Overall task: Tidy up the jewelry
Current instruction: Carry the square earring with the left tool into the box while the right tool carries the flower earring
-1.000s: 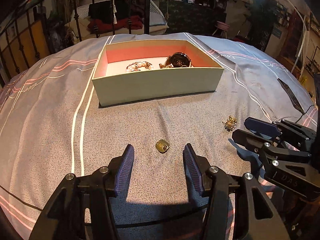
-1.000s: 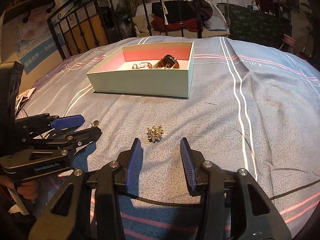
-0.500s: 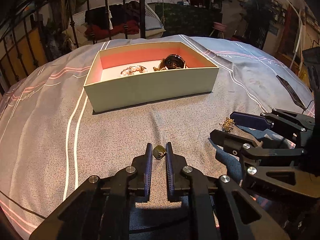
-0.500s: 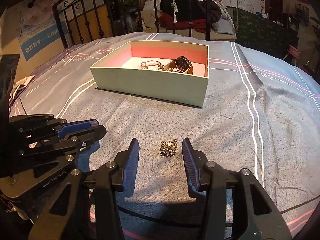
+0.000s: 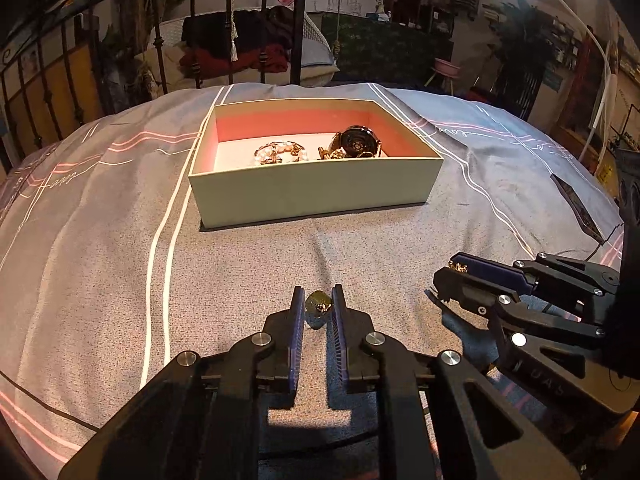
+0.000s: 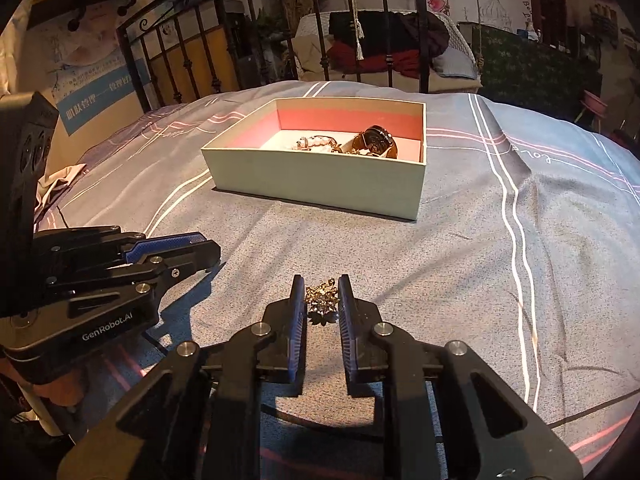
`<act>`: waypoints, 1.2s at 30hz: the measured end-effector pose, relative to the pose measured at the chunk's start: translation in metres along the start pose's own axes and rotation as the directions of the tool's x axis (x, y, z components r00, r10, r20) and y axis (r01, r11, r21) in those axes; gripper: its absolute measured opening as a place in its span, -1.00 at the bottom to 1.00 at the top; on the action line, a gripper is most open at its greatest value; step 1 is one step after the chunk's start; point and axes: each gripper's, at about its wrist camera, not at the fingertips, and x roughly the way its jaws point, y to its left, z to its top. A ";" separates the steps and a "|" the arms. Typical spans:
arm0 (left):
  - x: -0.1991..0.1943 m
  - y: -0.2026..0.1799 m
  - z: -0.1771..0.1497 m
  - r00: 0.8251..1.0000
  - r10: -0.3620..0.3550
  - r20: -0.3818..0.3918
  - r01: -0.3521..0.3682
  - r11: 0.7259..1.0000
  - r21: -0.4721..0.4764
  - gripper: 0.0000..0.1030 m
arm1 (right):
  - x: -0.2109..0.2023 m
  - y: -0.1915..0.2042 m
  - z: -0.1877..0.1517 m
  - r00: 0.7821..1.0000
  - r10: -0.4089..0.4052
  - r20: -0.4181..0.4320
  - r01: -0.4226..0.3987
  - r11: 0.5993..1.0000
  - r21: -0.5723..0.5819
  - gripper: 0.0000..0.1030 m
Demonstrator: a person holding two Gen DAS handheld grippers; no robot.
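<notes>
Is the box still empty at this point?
No: the open box already holds a pearl bracelet and a dark-faced watch on its floor.

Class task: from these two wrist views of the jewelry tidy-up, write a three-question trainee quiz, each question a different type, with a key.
1. True or false: the left gripper has its jaws closed on the small round gold piece.
2. Which item sits between the right gripper jaws? A) gold flower-shaped brooch B) pearl bracelet C) black-faced watch
3. Fill in: the open pale green cardboard box with pink lining rests on the grey striped ____.

Key: 1 true; 2 A; 3 bedspread.
</notes>
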 end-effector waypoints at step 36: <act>0.086 0.033 0.140 0.993 0.082 -0.086 -0.089 0.992 -0.087 -0.74 | 0.087 -0.023 0.125 0.996 -0.049 -0.080 0.047 0.999 -0.021 -0.65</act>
